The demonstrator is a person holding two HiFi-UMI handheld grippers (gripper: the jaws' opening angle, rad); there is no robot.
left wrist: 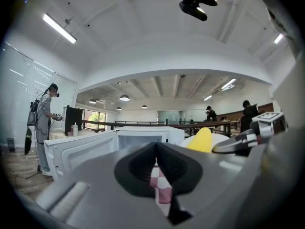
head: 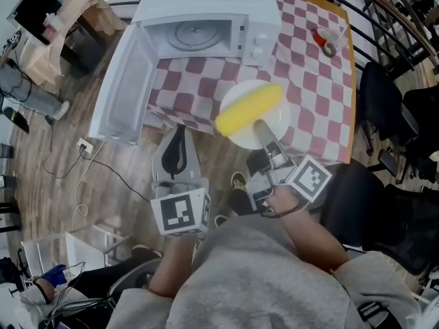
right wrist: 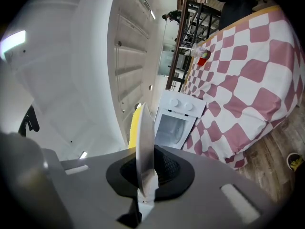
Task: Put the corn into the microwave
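Note:
A yellow corn cob (head: 248, 108) lies on a white plate (head: 278, 125), and my right gripper (head: 263, 129) is shut on the plate's near rim. It holds the plate above the front edge of the checkered table (head: 309, 67). In the right gripper view the plate (right wrist: 144, 142) stands edge-on between the jaws, with the corn (right wrist: 134, 125) behind it. The white microwave (head: 206, 19) sits on the table with its door (head: 127, 88) swung open to the left and its cavity empty. My left gripper (head: 180, 130) is shut and holds nothing, below the microwave's open front and left of the plate.
A red and clear cup (head: 324, 38) stands at the table's far right. Black chairs (head: 384, 94) crowd the right side. A power strip and cables (head: 86, 146) lie on the wooden floor at the left. A person (left wrist: 44, 123) stands far off left.

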